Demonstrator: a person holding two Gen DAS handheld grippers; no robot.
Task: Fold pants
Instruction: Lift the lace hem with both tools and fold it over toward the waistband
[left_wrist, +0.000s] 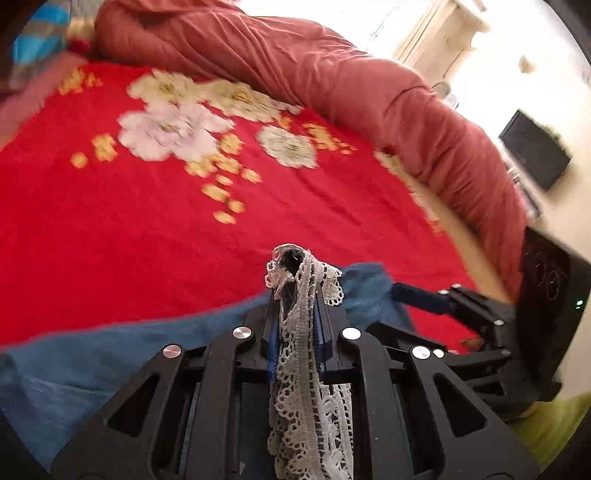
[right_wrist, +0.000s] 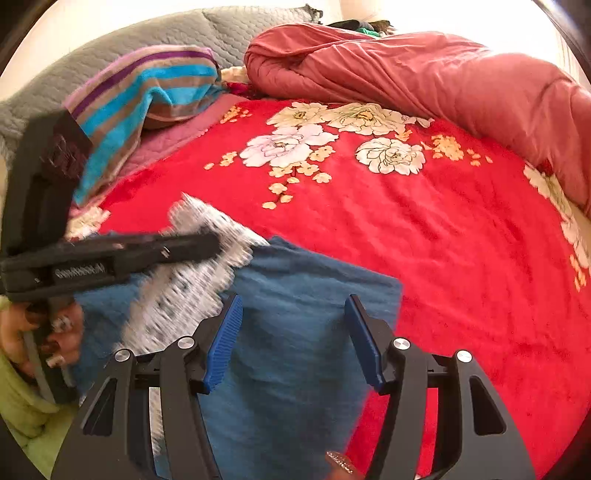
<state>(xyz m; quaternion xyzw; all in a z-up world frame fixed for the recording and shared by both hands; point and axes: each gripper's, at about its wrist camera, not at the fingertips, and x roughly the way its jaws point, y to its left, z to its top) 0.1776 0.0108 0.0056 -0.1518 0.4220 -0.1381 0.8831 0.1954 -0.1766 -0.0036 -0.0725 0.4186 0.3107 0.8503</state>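
Note:
Blue pants (right_wrist: 295, 362) with a white lace hem (right_wrist: 184, 291) lie on the red floral blanket (right_wrist: 461, 266). In the left wrist view my left gripper (left_wrist: 295, 273) is shut on the lace hem (left_wrist: 306, 369), which drapes back between its fingers, with blue cloth (left_wrist: 92, 354) spread below. The right wrist view shows the left gripper (right_wrist: 210, 242) from the side, lifting the blurred lace at the pants' left edge. My right gripper (right_wrist: 293, 306) hangs open over the pants' far edge, blue pads apart, nothing pinched between them. One of its fingers (left_wrist: 421, 298) shows at the right of the left wrist view.
A rolled pink-red quilt (right_wrist: 443, 81) runs along the far and right side of the bed. A striped towel (right_wrist: 147, 88) and grey pillows (right_wrist: 184, 33) lie at the back left. A hand (right_wrist: 44, 332) holds the left gripper's handle. A dark screen (left_wrist: 535, 147) stands beyond the bed.

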